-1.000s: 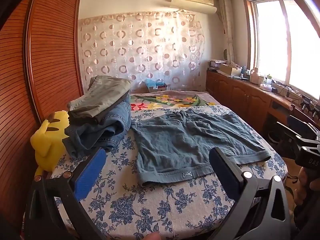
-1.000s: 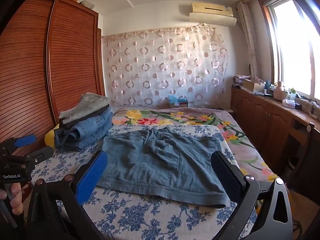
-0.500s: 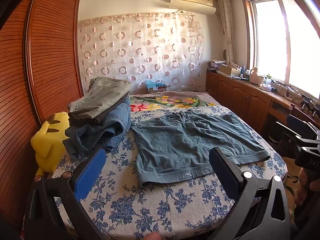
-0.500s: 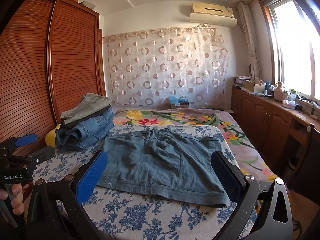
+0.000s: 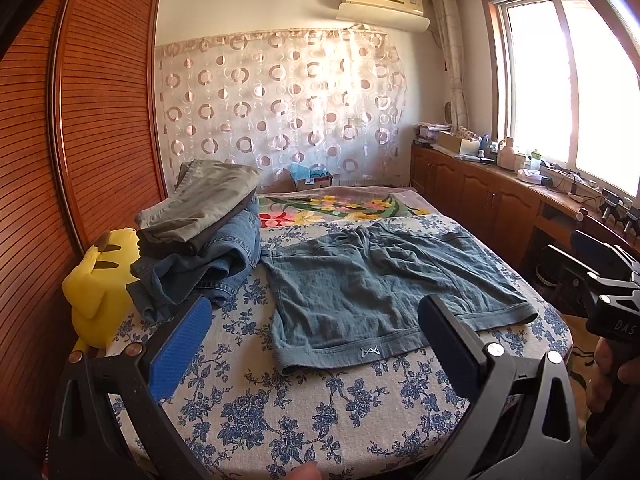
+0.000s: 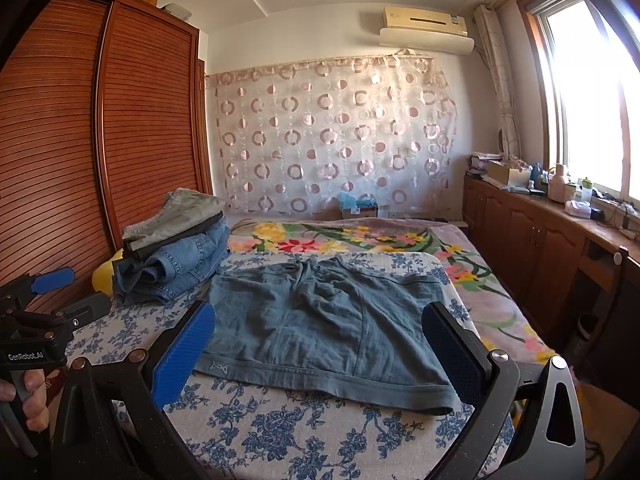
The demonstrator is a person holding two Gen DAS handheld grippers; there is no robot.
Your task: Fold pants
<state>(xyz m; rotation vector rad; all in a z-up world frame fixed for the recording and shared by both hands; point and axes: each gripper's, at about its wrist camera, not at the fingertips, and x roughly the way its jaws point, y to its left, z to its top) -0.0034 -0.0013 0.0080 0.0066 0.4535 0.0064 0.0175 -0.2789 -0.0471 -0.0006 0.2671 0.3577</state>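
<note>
A pair of blue-grey shorts (image 5: pixel 376 280) (image 6: pixel 320 320) lies spread flat on the bed's blue-flowered sheet (image 5: pixel 260 408) (image 6: pixel 280 440), hem edge with a small white logo toward me. My left gripper (image 5: pixel 312 332) hovers open in front of the near hem, nothing between its blue pads. My right gripper (image 6: pixel 316 340) is also open, held above the hem's near edge, holding nothing. In the right wrist view the left gripper (image 6: pixel 44 300) appears at the left edge, in a hand. The right gripper's body (image 5: pixel 600 280) shows at the left wrist view's right edge.
A stack of folded jeans and grey trousers (image 5: pixel 200 232) (image 6: pixel 172 244) sits at the bed's left, beside a yellow plush toy (image 5: pixel 96 280). A wooden wardrobe (image 5: pixel 60 160) flanks the left. Low cabinets (image 5: pixel 480 196) under the window line the right. A floral blanket (image 6: pixel 340 236) covers the far bed.
Both grippers stay open and almost still; the views shift only slightly, with the shorts unmoved on the bed.
</note>
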